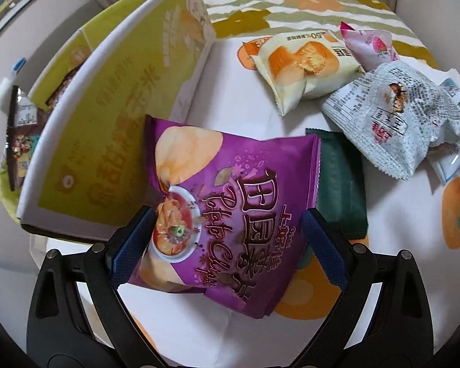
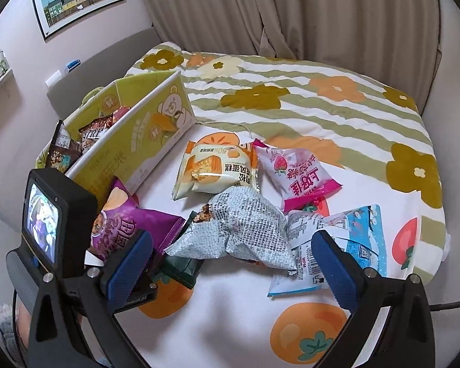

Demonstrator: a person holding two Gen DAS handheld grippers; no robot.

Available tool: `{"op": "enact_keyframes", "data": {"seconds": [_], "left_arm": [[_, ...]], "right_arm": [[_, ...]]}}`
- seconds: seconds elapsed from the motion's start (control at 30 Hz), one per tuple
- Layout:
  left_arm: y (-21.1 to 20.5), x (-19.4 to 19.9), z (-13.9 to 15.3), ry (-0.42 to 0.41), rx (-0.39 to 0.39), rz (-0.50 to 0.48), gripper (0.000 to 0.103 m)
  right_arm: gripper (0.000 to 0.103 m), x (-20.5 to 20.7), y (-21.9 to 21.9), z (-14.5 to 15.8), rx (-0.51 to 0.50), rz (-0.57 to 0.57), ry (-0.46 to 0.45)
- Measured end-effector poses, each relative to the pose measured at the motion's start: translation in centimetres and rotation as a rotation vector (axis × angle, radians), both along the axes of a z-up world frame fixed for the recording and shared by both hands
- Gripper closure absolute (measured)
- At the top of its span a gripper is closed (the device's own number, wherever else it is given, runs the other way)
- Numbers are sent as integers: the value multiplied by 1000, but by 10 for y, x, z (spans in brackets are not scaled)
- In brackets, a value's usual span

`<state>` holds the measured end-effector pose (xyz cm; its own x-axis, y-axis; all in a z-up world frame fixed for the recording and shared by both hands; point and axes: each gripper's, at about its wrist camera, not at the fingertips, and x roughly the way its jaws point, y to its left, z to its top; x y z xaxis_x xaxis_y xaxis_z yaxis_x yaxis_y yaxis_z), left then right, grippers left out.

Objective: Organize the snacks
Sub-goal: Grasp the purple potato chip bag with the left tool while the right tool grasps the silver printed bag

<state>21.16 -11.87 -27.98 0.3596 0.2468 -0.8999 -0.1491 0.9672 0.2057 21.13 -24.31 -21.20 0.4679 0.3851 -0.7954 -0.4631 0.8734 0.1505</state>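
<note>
My left gripper [image 1: 230,233] is shut on a purple potato chips bag [image 1: 227,202] and holds it just right of the open yellow-green snack box [image 1: 113,141]. The bag also shows in the right wrist view [image 2: 128,227], beside the box [image 2: 144,128]. My right gripper [image 2: 233,260] is open and empty above the bedspread, close to a grey-white crumpled snack bag [image 2: 245,230]. Several packets lie loose: a cake packet [image 2: 214,165], a pink strawberry packet [image 2: 300,174], a blue-white packet [image 2: 340,245] and a dark green packet [image 2: 184,266].
The snacks lie on a bed with a flower and persimmon print cover [image 2: 306,107]. The box holds brown snack packets [image 2: 92,132]. A curtain [image 2: 291,9] hangs behind the bed. A framed picture [image 2: 76,0] hangs on the left wall. The left gripper's camera unit [image 2: 52,214] stands at my left.
</note>
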Motion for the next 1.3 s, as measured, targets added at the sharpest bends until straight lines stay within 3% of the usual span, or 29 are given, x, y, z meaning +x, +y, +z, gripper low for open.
{"op": "enact_keyframes", "data": {"seconds": [0.2,0.37,0.63,0.73,0.9,1.0,1.3], "left_arm": [[7,-4,2,-4,-132,-11,8],[8,7,-5,24,-99,-13,1],[2,9,-8,27,-96,-59,1],[5,8,-9,34,-126,-60,7],[7,-1,-2,23,-148,-95,34],[15,-2,2,18,-182,-92,41],[23,-1,12,7,-215,-81,46]], "right_arm": [[0,4,6,-7,-38,27,-3],[0,14,11,-14,-59,43,17],[0,33,23,-33,-84,54,70],[0,38,22,-36,-73,60,86],[0,46,22,-41,-77,84,111],[0,50,23,-44,-86,111,127],[0,62,35,-65,-78,172,220]]}}
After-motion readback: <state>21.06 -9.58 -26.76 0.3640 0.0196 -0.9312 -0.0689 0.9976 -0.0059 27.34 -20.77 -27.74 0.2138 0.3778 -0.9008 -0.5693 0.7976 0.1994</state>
